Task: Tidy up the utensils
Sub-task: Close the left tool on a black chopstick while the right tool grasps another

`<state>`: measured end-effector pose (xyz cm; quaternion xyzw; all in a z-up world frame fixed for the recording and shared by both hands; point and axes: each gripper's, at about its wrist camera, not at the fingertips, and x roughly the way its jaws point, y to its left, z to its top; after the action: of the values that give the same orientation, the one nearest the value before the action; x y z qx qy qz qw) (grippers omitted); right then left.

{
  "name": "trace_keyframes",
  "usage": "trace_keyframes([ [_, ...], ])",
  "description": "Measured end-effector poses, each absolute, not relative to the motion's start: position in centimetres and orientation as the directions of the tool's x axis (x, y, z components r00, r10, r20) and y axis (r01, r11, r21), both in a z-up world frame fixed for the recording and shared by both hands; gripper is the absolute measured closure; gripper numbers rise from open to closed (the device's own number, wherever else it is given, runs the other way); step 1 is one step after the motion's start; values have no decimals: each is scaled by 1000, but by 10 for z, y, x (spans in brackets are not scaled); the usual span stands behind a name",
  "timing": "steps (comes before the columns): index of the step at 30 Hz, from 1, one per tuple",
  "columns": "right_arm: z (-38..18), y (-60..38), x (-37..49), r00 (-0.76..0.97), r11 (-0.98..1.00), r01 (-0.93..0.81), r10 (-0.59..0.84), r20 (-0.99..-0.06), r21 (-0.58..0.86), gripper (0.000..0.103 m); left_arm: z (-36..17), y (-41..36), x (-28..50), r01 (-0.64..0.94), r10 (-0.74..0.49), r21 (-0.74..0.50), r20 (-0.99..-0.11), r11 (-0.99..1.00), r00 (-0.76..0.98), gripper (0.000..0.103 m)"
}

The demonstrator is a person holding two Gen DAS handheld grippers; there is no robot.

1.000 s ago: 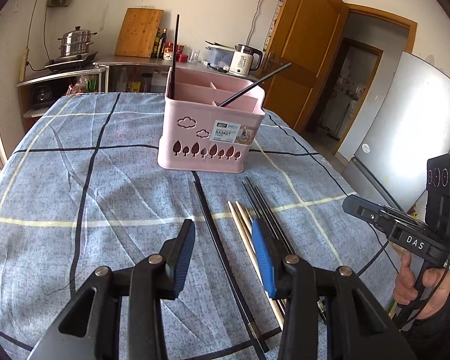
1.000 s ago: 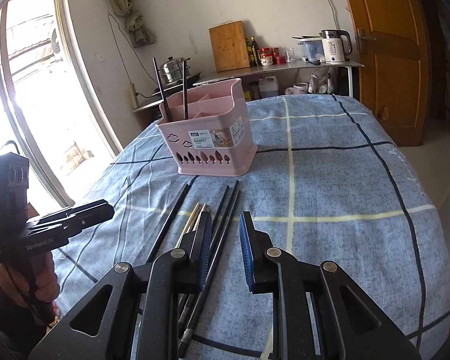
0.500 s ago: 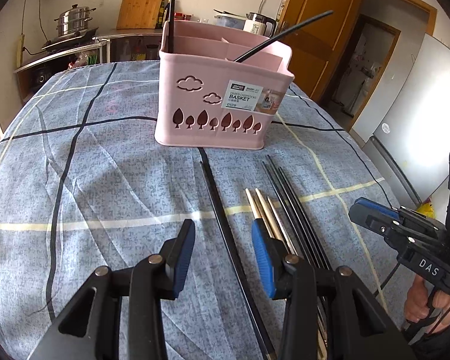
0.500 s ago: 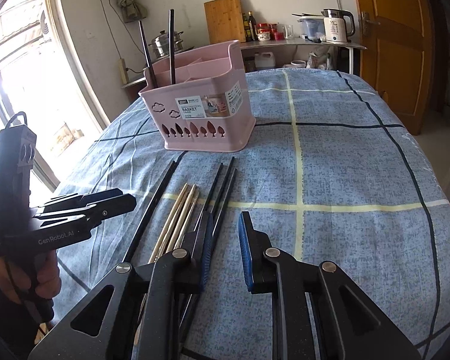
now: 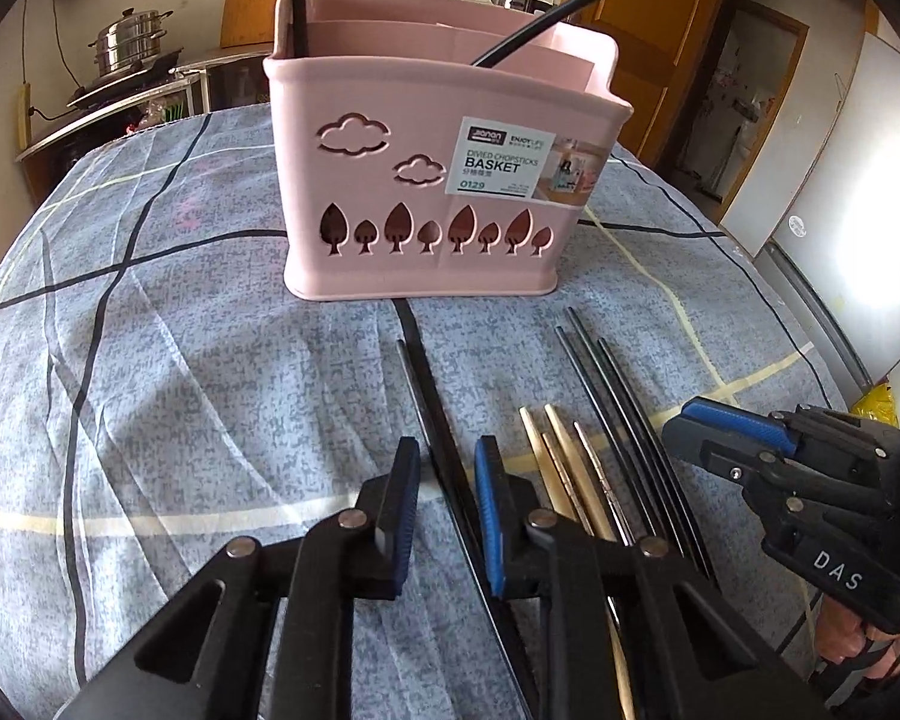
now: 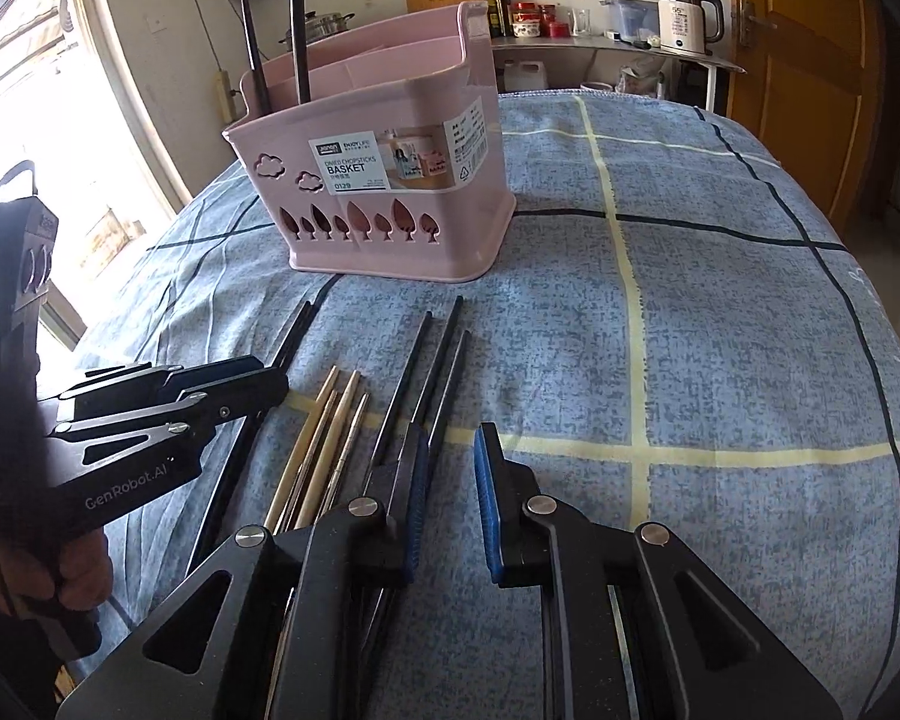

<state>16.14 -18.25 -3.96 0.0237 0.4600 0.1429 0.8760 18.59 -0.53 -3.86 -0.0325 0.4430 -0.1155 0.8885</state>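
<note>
I am at the pick-up step: two black chopsticks already stand in the basket, the rest lie on the cloth, and I judge the next one to go is the lone black chopstick under my left tool.

The table (image 5: 150, 372) wears a blue-grey checked cloth. On it, at twelve o'clock from my left gripper, stands the pink basket (image 5: 390, 192), a divided holder with cloud and tree cut-outs and a paper label. One black stick rises near-upright from its left rear corner; another leans out toward one o'clock.

Between basket and grippers lie the loose utensils, all pointing roughly at the basket. The lone black chopstick (image 5: 432, 420) runs from just short of the basket's foot back under my left gripper (image 5: 447, 468). At two o'clock from there lie the pale wooden chopsticks (image 5: 555, 456) in a close bunch, and just beyond them three more black chopsticks (image 5: 618, 402), side by side.

My left gripper is parted narrowly, one pad either side of the lone stick, not yet touching it as far as I can tell. Next it must sink to the cloth and pinch squarely, since so thin a stick may roll or twist.

My right gripper (image 6: 450, 474) is likewise parted narrowly and holds nothing; its left pad sits over the black group, the right over bare cloth.
</note>
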Motion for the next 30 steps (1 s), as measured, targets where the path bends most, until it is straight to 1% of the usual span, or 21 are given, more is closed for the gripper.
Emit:
trace_keyframes([
  [6, -45, -179, 170, 520, 958, -233, 270, -811, 170, 88, -39, -7, 184, 178, -225, -147, -779, 973, 585, 90],
  [8, -45, -178, 169, 518, 957, -238, 268, -813, 164, 90, -39, -6, 186, 178, -219, -140, -781, 974, 585, 93],
  [13, -45, -181, 169, 511, 956, -248, 265, -818, 155, 95, -38, -7, 182, 195, -222, -131, -785, 972, 578, 94],
  [21, -43, -199, 167, 494, 956, -248, 263, -829, 156, 95, -38, -3, 161, 225, -227, -119, -804, 967, 550, 94],
  [25, -43, -197, 173, 486, 961, -237, 243, -840, 142, 95, -37, -4, 168, 205, -204, -107, -816, 973, 541, 94],
  [30, -44, -190, 182, 476, 968, -228, 206, -855, 106, 93, -37, -13, 177, 211, -203, -104, -821, 972, 533, 91],
])
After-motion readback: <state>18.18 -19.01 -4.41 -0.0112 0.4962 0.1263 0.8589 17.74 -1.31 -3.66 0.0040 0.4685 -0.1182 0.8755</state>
